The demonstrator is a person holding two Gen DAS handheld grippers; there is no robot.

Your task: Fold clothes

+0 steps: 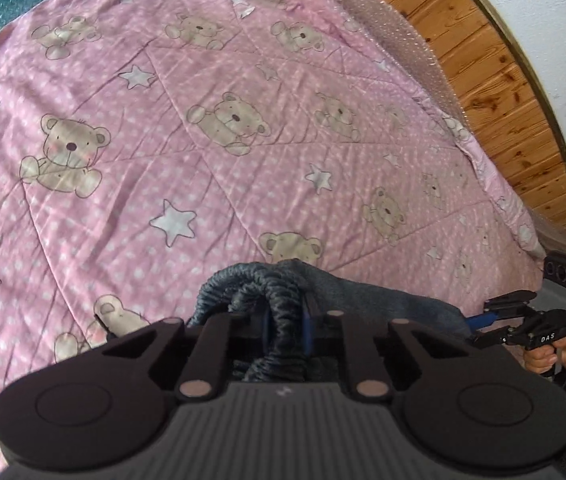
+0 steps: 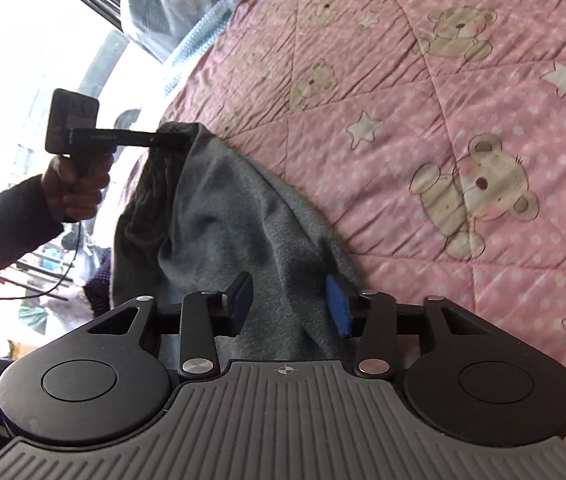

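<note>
A grey fleece garment (image 2: 223, 220) hangs between my two grippers at the near edge of a pink quilt (image 2: 443, 120). In the left wrist view my left gripper (image 1: 287, 320) is shut on the garment's (image 1: 363, 296) bunched ribbed edge. The right wrist view shows the left gripper (image 2: 171, 138) pinching the top corner, held up by a hand (image 2: 79, 188). My right gripper (image 2: 291, 304) is open, its blue pads wide apart with grey cloth lying between them, not clamped. It also appears at the right (image 1: 483, 326), next to the garment's other end.
The pink quilt (image 1: 203, 140), printed with bears and stars, covers the bed. A wooden panel (image 1: 503, 80) and bubble wrap (image 1: 395, 28) run along its far right side. More clear plastic (image 2: 171, 4) is bundled beyond the bed's left edge.
</note>
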